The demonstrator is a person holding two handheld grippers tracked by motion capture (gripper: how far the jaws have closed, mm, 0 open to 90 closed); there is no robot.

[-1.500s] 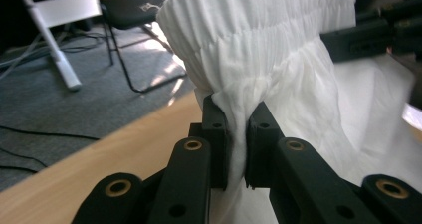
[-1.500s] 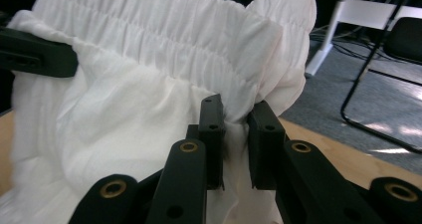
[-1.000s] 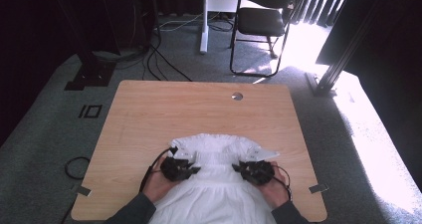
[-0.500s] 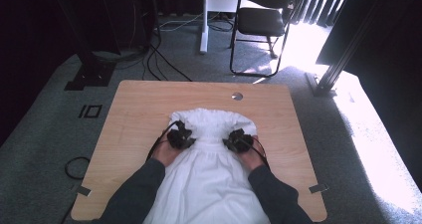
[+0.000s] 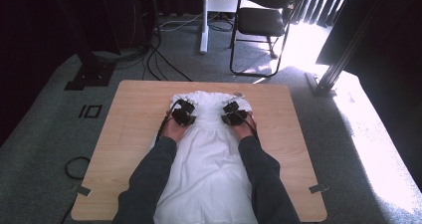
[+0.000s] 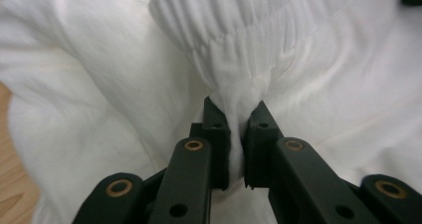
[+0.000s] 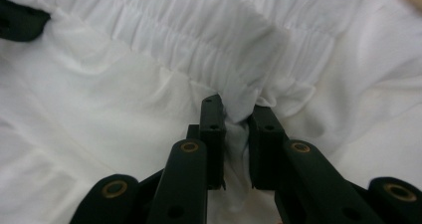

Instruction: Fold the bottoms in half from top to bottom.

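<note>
Both hands have pushed farther up the wooden table [image 5: 129,134] than a second ago, left gripper [image 5: 183,113] and right gripper [image 5: 233,113] each pinching the white garment's [image 5: 209,164] gathered band, left jaws just squeezing tighter.

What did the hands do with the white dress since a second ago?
Both grippers, the left gripper and the right gripper, slid away from the person toward the far edge, dragging the white dress up the table. Its gathered band, once near the middle, now lies close to the far edge. The jaws have just been closing a bit more, pinching cloth. Both kept their hold; the chair stayed put.
</note>
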